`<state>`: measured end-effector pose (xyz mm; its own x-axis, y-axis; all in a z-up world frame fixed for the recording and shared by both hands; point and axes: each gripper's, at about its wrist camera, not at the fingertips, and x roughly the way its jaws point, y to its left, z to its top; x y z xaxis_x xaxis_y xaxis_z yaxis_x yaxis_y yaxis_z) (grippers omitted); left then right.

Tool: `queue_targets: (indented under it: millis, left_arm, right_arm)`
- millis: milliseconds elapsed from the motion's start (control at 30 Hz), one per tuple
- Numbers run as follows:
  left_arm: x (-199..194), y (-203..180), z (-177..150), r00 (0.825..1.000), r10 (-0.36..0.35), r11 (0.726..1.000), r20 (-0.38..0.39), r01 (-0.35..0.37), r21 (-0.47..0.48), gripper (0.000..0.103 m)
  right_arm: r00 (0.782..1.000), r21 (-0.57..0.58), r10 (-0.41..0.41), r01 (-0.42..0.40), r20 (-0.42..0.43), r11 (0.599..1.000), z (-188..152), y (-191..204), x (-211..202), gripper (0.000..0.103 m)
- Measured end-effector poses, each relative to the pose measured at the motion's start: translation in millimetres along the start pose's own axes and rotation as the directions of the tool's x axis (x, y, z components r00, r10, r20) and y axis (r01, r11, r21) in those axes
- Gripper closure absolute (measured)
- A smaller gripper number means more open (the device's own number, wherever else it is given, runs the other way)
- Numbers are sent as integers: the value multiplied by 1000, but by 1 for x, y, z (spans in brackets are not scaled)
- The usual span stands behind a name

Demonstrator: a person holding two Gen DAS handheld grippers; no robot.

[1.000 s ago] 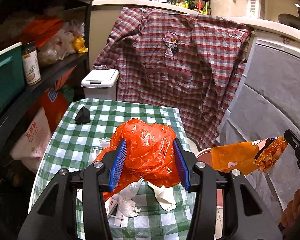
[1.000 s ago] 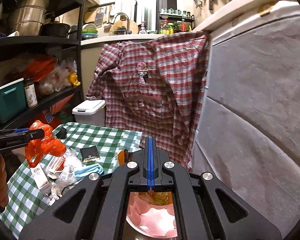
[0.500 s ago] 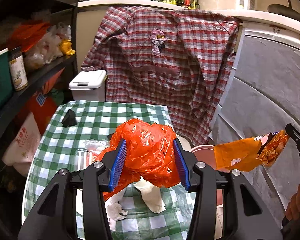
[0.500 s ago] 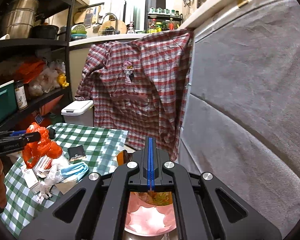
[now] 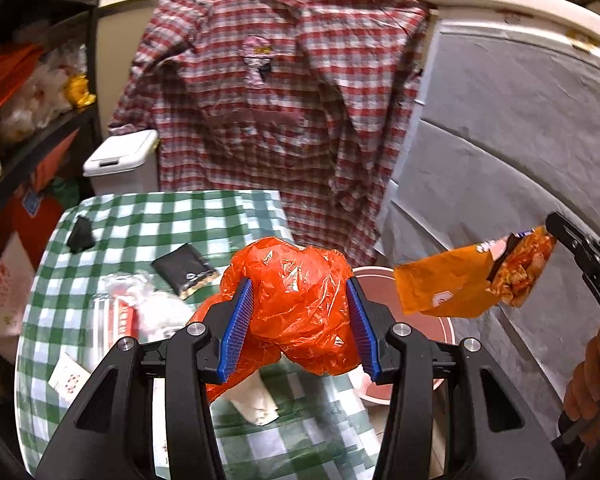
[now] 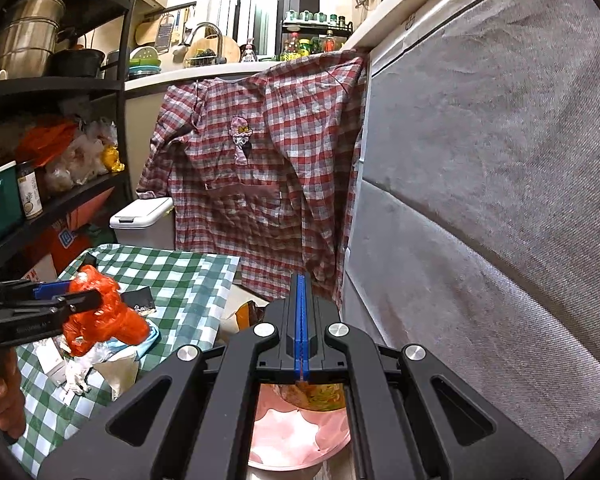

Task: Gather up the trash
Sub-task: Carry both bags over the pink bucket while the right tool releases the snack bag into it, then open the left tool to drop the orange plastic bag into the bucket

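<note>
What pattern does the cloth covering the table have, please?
Green and white checks on the tablecloth, clearest in the left wrist view.

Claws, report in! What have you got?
Left claw squeezing orange plastic bag. Right claw pinching snack wrapper above pink bin. Path clear.

A small table (image 5: 148,216) under a green-and-white checked cloth fills the lower left of the left wrist view. On it lie a black wedge (image 5: 80,235) at far left, a black packet (image 5: 185,270) mid-cloth, clear wrappers with a red-striped tube (image 5: 121,314), a white card (image 5: 69,374) and crumpled paper (image 5: 256,400) nearer the bottom.
</note>
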<state>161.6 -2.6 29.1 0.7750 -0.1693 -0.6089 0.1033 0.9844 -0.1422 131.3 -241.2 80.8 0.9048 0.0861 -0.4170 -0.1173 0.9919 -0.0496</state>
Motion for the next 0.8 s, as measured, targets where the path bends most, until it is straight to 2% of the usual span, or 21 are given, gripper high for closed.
queue_targets:
  millis: [333, 800]
  left_arm:
    - [18, -28, 4, 997, -74, 996, 23, 73, 43, 56]
    - [50, -54, 3, 993, -113, 991, -37, 115, 66, 56]
  right_arm:
    - [1000, 6, -16, 16, -1, 1000, -1, -3, 7, 103]
    - [999, 26, -29, 30, -40, 999, -5, -11, 27, 103]
